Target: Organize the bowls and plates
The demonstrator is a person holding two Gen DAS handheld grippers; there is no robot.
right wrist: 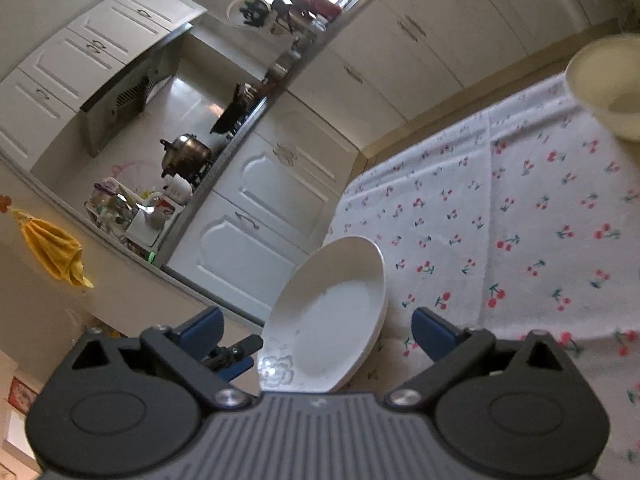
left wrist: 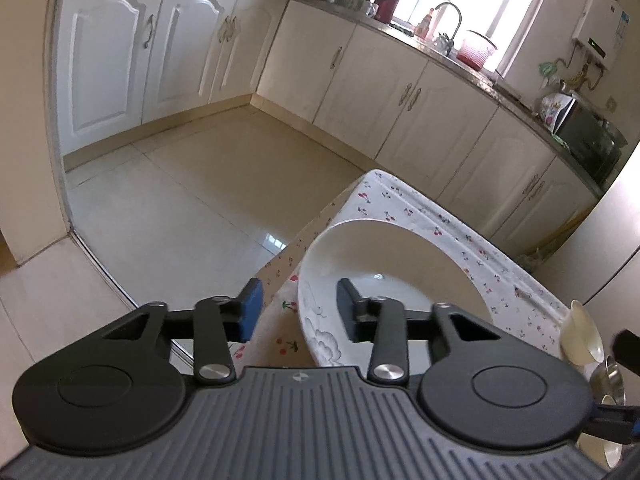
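Cream kitchen cabinets run along the far walls beyond both tongs, under a worktop crowded with pots, flasks and a sink tap below a bright window. Pale floor tiles fill the space ahead of the left tongs. Nearer, a table under a white cloth printed with cherries spreads ahead and to the right of the right tongs; its corner juts forward past the left tongs.

On the cloth at that corner sits a white plate with a grey flower drawn on its rim. From the left wrist, the plate's near rim lies between the fingers of the left tongs: the right finger reaches over the rim into the plate, the left finger with its blue pad stands outside, past the table edge. A gap shows between the pads and the rim, so the jaws stand apart, not clamped.

From the right wrist, the plate lies straight ahead, between the fingers of the right tongs, which stand wide apart, clear of it on both sides. The tip of the left tongs shows just left of the plate there.

A small cream bowl stands well ahead and to the right of the right tongs. Beside it from the left wrist lies a small steel bowl.
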